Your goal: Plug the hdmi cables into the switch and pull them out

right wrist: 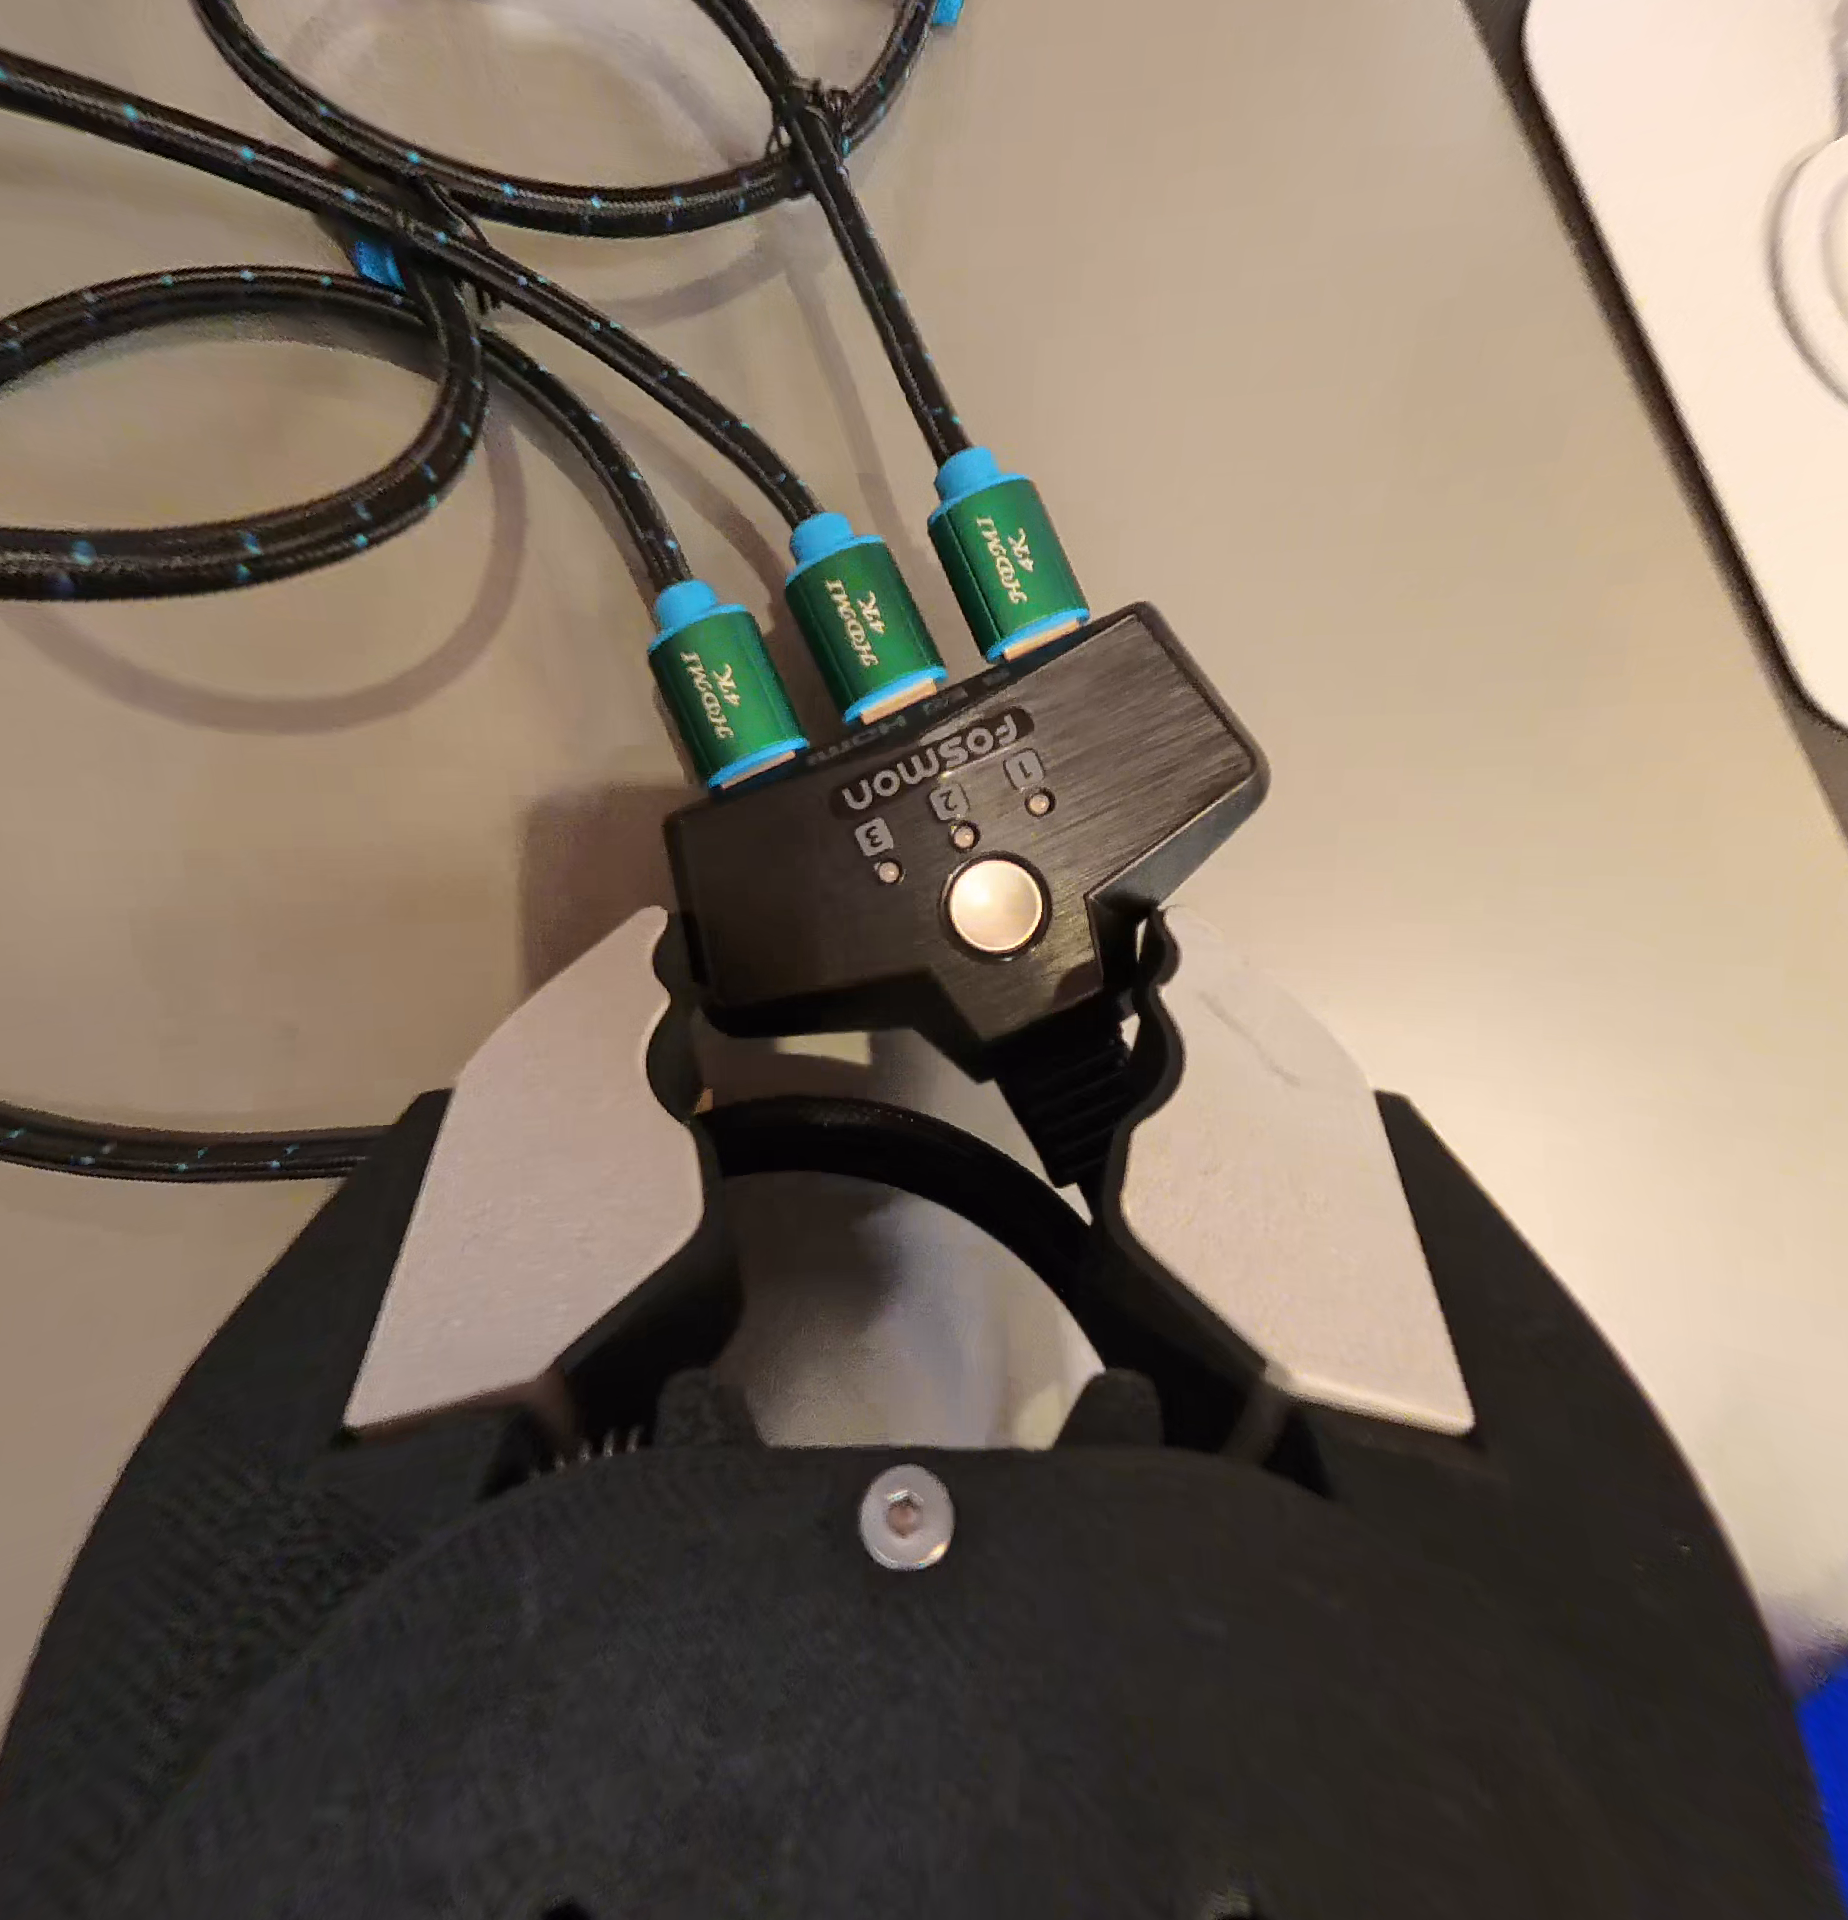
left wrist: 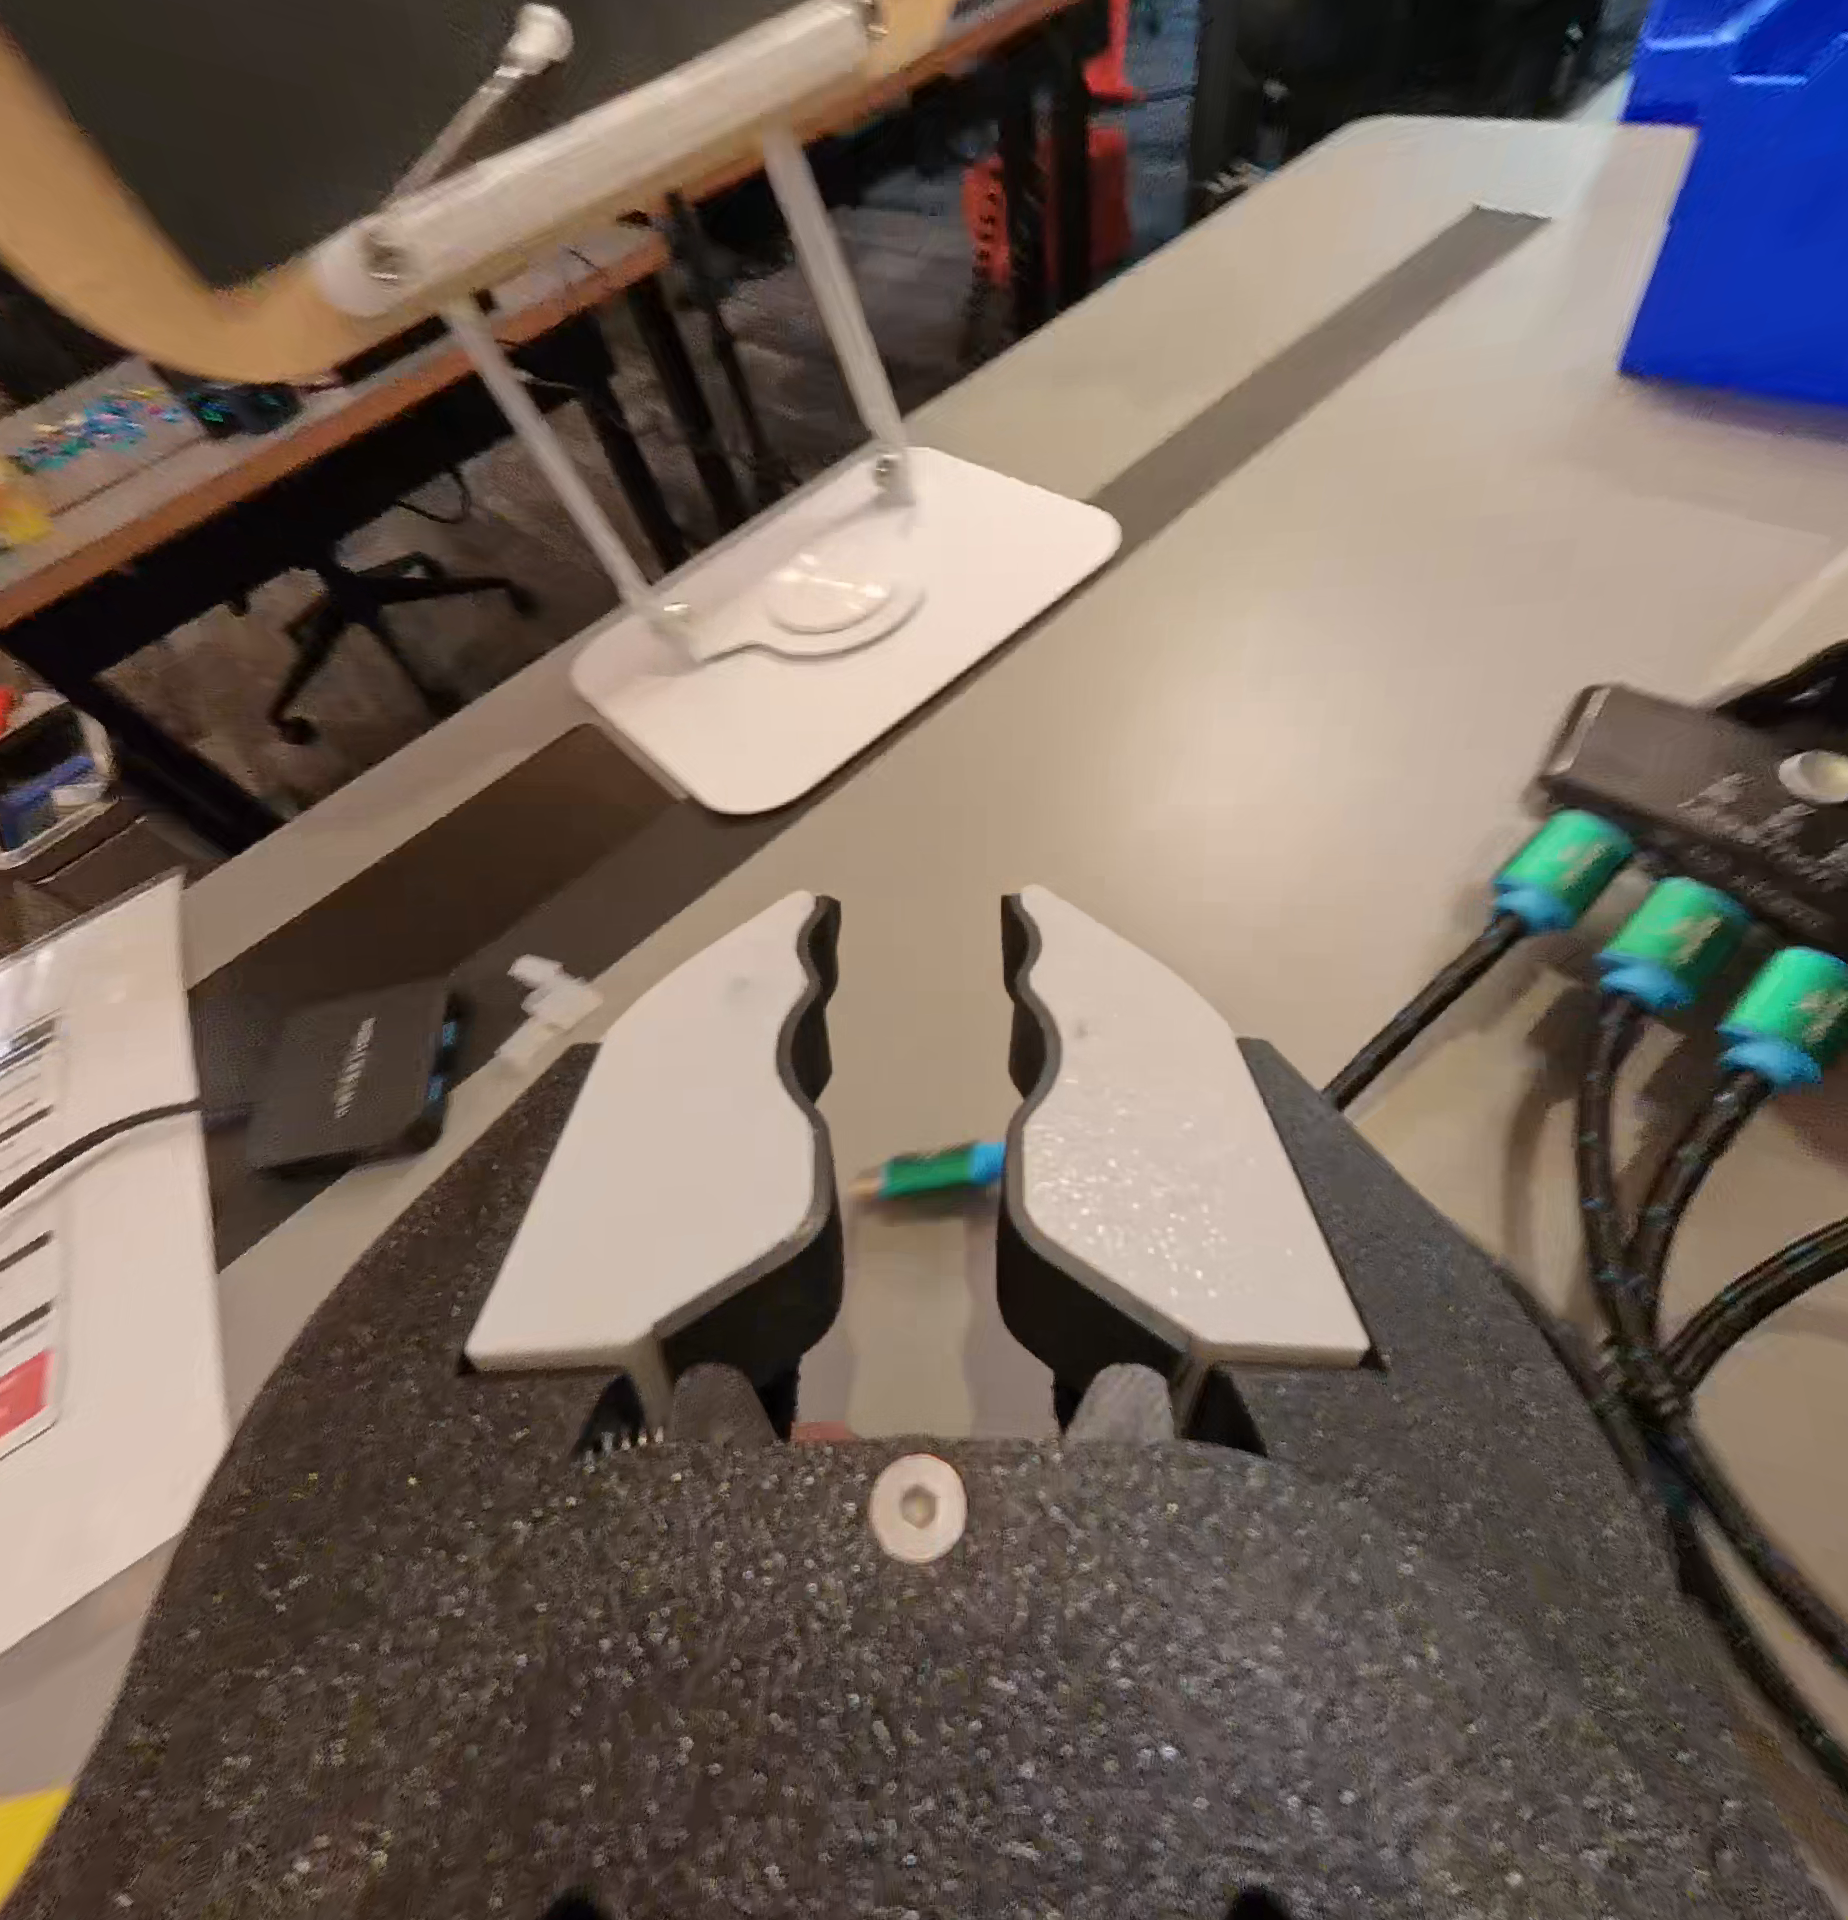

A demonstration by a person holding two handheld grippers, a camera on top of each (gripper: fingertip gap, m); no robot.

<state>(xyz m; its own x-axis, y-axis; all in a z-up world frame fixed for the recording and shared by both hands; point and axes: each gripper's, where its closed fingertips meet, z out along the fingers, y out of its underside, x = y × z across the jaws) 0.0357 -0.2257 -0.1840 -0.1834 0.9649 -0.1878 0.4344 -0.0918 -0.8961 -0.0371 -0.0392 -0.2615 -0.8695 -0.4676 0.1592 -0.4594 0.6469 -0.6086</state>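
Observation:
The black HDMI switch (right wrist: 961, 800) lies on the beige table, with three green HDMI plugs (right wrist: 863, 634) with blue collars seated side by side in its far edge. My right gripper (right wrist: 915, 935) is shut on the switch's narrow rear end, where its black tail cable leaves. In the left wrist view the switch (left wrist: 1720, 821) and its three plugs (left wrist: 1673, 940) sit at the right. My left gripper (left wrist: 920, 914) is open and empty, left of the switch and above the table. A loose green HDMI plug (left wrist: 930, 1169) lies on the table below its fingers.
Black braided cables (right wrist: 276, 343) loop over the table beyond the switch. A white stand base (left wrist: 847, 644) lies ahead of the left gripper, a blue bin (left wrist: 1772, 187) at the far right. A small black box (left wrist: 348, 1081) and a printed sheet (left wrist: 68, 1247) lie left. Spacing between my two grippers at the tips: around 20 cm.

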